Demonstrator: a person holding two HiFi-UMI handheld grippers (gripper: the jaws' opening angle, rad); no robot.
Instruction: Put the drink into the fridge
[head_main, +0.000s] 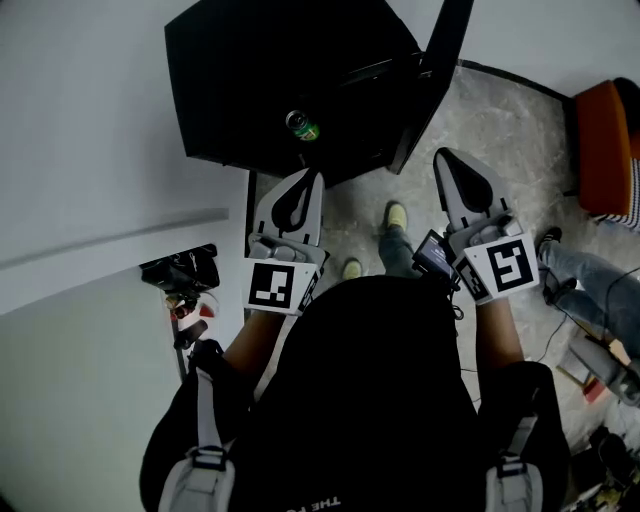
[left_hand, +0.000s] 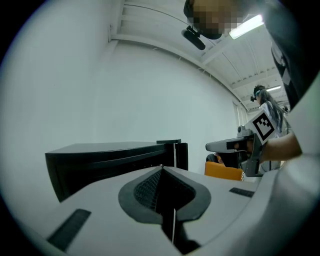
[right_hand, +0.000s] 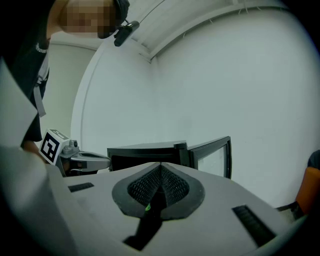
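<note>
Head view: drink (head_main: 302, 126) stands in fridge (head_main: 230, 80), just beyond the clenched, empty left hand-held gripper (head_main: 312, 180).

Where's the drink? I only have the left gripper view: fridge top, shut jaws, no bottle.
Observer: Head view has the drink, a green-capped bottle, in the open front of the fridge, with nothing touching it.
Operator: Door?
Observer: The door stands wide open, swung out on the right in head view.
Operator: Right gripper carrying anything?
Observer: No. In the right gripper view the right gripper has its jaws together, nothing between them.
</note>
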